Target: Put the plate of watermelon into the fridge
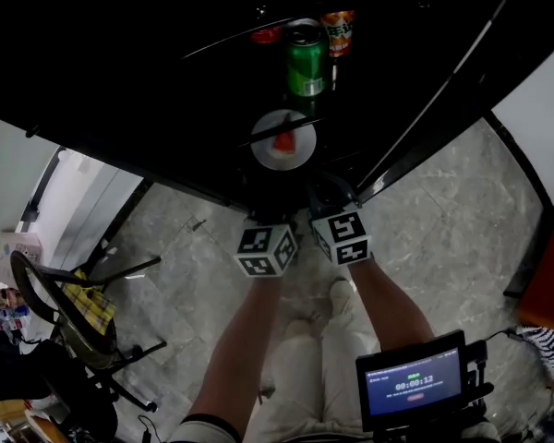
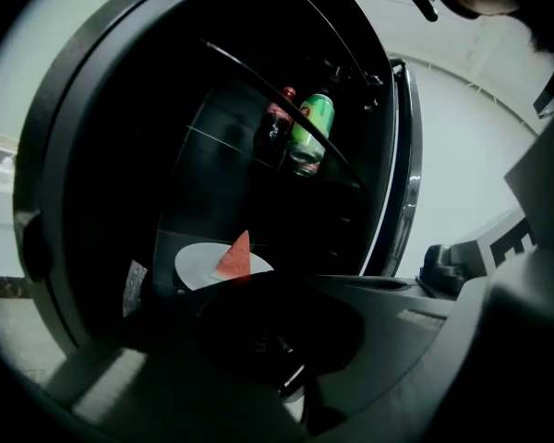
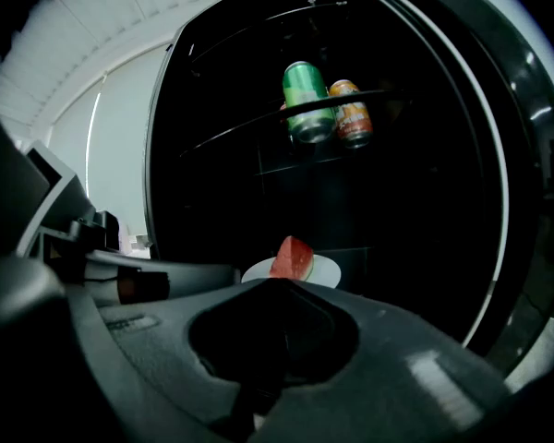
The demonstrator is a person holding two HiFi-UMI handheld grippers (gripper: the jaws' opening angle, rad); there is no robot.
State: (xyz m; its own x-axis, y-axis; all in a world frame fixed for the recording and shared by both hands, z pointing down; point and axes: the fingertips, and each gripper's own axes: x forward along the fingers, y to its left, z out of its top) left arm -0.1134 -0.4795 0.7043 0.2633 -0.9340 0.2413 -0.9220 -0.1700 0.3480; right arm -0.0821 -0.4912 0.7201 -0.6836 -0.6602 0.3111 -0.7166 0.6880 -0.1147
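Our left gripper [image 2: 258, 282] and right gripper [image 3: 277, 284] were pressed together, empty. A round white plate [image 1: 266, 152] with 1 red watermelon wedge [image 1: 283, 141] sat in the black fridge [image 1: 120, 63]; only the head view showed our forearms [image 1: 240, 340].

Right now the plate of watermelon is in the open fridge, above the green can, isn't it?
Not above: the plate of watermelon is in the open fridge below the green can. The right gripper view shows the can on a higher shelf, the plate lower down.
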